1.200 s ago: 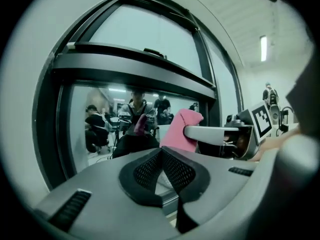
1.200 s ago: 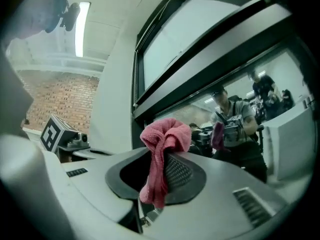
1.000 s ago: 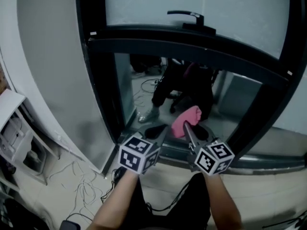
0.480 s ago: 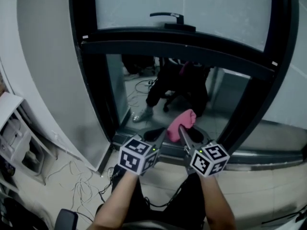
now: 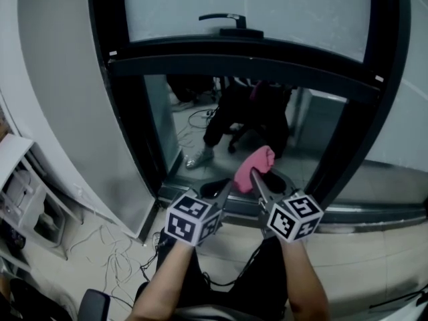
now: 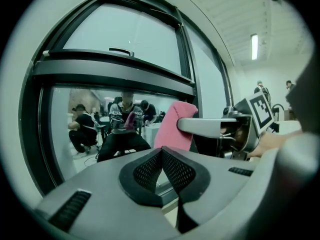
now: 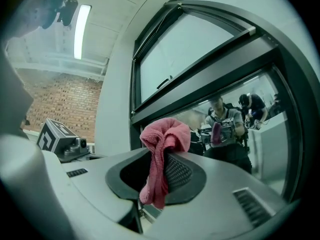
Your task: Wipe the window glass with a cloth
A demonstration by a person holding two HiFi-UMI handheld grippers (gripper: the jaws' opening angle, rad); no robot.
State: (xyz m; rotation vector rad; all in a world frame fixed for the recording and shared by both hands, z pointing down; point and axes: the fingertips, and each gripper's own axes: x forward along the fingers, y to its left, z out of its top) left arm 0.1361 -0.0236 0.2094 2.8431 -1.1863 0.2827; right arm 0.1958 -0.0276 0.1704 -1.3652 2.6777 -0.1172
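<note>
1. Right tool (image 7: pixel 159 171) has its jaws clamped on a pink cloth (image 7: pixel 164 136), which bunches above the pads and hangs down in a tail between them.
2. Just beside the right tool, the left tool (image 6: pixel 161 156) has its jaws pressed together with nothing between them.
3. Both tools point at the lower pane of the window glass (image 5: pixel 321 136), low down near the bottom rail of the dark window frame (image 5: pixel 247 64).
4. The cloth is held up in front of that lower pane; whether it touches the glass cannot be told.
5. The lower pane shows a reflection (image 5: pixel 251 116) of the person, and above the crossbar a black handle (image 5: pixel 224 20) sits at the foot of the frosted upper pane (image 5: pixel 281 5).
</note>
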